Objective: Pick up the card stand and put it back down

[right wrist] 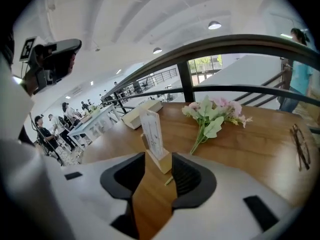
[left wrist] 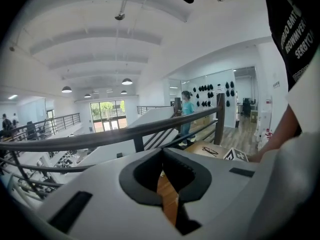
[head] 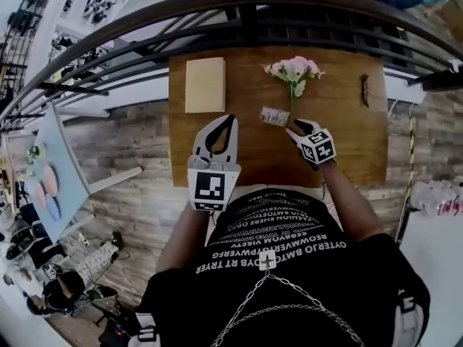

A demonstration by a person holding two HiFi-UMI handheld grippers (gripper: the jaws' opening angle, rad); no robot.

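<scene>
Card stand (right wrist: 153, 134) sits upright on the desk (head: 347, 139), right at the tips of the right gripper (head: 294, 130). Its wooden block base is between the 2 jaws and partly hidden by them. Jaws are spread, with a gap on both sides of the block, so no grip. The card is a pale upright sheet in a slot in the block; the print is too small to read. From above it is just a small pale patch near the flower stems.

Left gripper (head: 226, 123) is held near the desk's front edge, well apart from the stand. Its jaws are apart with nothing between them, only a sliver of brown wood showing through the gap. In the left gripper view its white shell blocks nearly all of the desk.

Desk is brown wood grain, smooth and rectangular. A bunch of flowers (head: 294, 70) lies flat behind the stand, pink blooms, green leaves, thin stems pointing toward the stand. A cream book (head: 205, 84), flat and rectangular, lies at the back left; cover detail can't be made out. Glasses (head: 364, 90) with a thin dark frame lie at the back right, stretched near the edge of the right gripper view.

Gripper shells are white hard plastic with black ribbed pads inside the jaws. A dark metal railing (head: 239, 6) curves behind the desk. The person's forearms are partly hidden behind the marker cubes.
</scene>
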